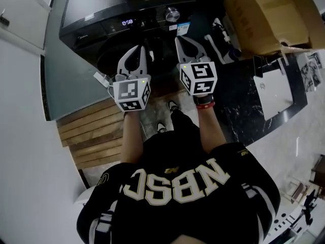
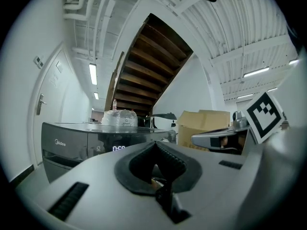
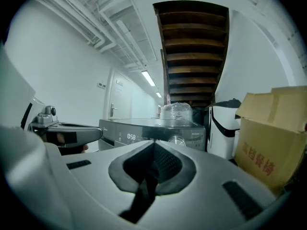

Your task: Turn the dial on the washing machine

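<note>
The right gripper (image 1: 183,39) has its jaws pressed together with nothing between them, and the left gripper (image 1: 137,49) is likewise closed and empty. Both forearms reach straight forward, side by side, with the marker cubes facing up and the jaw tips pointing at the front of the dark washing machine (image 1: 101,6). The right gripper sits slightly further forward. The silver dial (image 1: 172,14) is on the control panel, just right of the lit display (image 1: 127,22). It lies beyond the right gripper's tips and is untouched.

The washing machine (image 1: 101,6) is black, its dial (image 1: 172,14) silver, the box (image 1: 264,14) brown.
</note>
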The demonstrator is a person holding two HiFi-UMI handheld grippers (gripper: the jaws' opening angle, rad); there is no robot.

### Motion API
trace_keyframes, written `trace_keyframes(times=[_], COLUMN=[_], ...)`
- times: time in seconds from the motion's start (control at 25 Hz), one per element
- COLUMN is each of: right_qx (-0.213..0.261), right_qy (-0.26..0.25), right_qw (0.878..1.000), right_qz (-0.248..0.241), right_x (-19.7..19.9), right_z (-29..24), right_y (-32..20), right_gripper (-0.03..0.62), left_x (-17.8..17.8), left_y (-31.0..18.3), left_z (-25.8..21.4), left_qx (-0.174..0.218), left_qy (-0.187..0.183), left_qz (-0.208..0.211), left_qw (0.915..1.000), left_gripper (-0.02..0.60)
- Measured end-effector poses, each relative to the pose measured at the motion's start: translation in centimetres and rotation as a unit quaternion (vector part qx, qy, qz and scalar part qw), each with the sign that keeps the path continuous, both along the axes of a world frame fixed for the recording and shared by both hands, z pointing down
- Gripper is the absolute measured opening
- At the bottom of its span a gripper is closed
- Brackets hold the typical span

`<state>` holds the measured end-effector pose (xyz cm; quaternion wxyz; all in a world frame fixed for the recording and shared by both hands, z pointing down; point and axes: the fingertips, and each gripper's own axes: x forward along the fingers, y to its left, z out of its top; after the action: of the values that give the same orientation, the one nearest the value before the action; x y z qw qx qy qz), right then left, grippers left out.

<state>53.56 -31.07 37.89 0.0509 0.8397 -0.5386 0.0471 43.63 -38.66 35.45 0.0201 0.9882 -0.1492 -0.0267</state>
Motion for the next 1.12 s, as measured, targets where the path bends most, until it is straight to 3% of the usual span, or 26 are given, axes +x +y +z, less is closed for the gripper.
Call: trace_keyframes(times=[0.36,0.6,0.72,0.84,1.12], right_qx=[-0.056,-0.137,-0.182,-0.231,-0.323], right_qy=[0.064,0.170,0.231,0.293,0.437], right_qw=[0.996,0.973,0.953,0.924,0.835], right_qz=[-0.033,-0.071,-0.080,-0.086,-0.081], right_x=[4.8,5.6,6.1,6.5,7.3], right_z=[0.2,0.9,1.8,2.9,5.1], right_y=[-3.8,-6.7,-7.7,-8.4,-9.3], right_gripper=[0.049,0.117,0.151,0.196,0.269], left_x=[4.3,5.2,5.4,5.4,5.3], left_y=[-2.8,-4.6,-5.3,-5.9,-6.4], left_z=[0.3,0.7,1.0,1.2,1.3], left_qx=[-0.003,-0.003,-0.005,-0.005,0.001], left_qy=[-0.004,-0.006,-0.009,-0.012,-0.014], left_qz=[-0.015,-0.028,-0.033,-0.036,-0.041], left_qw=[0.9999,0.9996,0.9994,0.9992,0.9991], left_gripper=[0.014,0.014,0.014,0.014,0.014])
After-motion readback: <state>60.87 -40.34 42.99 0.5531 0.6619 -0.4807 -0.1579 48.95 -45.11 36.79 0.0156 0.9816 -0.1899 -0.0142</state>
